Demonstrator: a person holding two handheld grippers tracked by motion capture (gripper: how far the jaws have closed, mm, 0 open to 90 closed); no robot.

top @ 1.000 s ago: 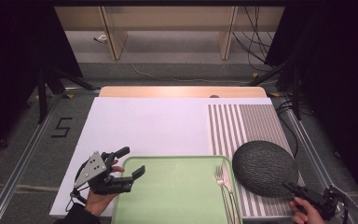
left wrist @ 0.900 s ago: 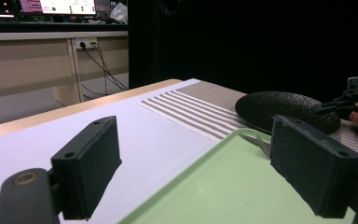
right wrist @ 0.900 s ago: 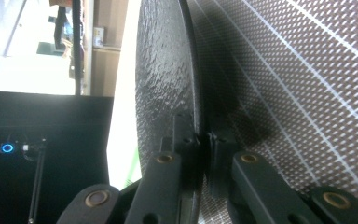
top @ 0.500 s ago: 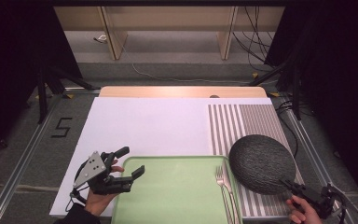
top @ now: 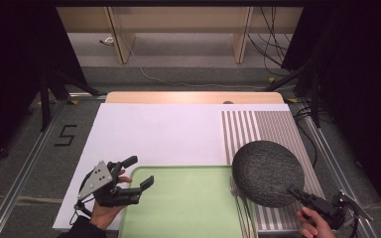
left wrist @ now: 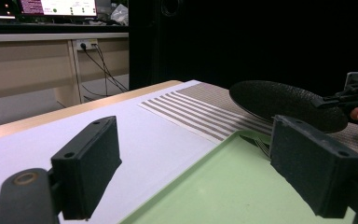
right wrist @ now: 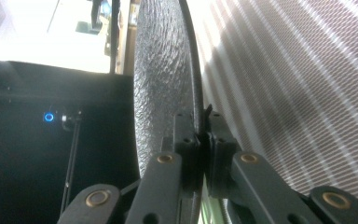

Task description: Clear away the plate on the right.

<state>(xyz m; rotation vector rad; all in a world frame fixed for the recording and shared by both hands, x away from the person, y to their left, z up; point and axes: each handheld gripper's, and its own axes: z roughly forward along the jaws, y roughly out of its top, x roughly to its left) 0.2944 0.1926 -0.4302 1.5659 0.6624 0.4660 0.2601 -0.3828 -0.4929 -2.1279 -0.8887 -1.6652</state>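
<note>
A round dark grey textured plate hangs tilted above the striped mat, its left edge over the right rim of the green tray. My right gripper is shut on the plate's near rim; in the right gripper view the jaws pinch the thin edge of the plate. A fork lies along the tray's right side, its tines hidden under the plate. My left gripper stands open at the tray's left edge, nothing between its jaws. The left gripper view has the plate raised at the right.
A white sheet covers most of the table, with a wooden strip along the far edge. Beyond it are a floor with cables and wooden legs. Dark curtains stand at both sides.
The right gripper has carried the plate up and to the left, so it now overlaps the tray's right rim and hides the fork's tines. The left gripper has stayed still.
</note>
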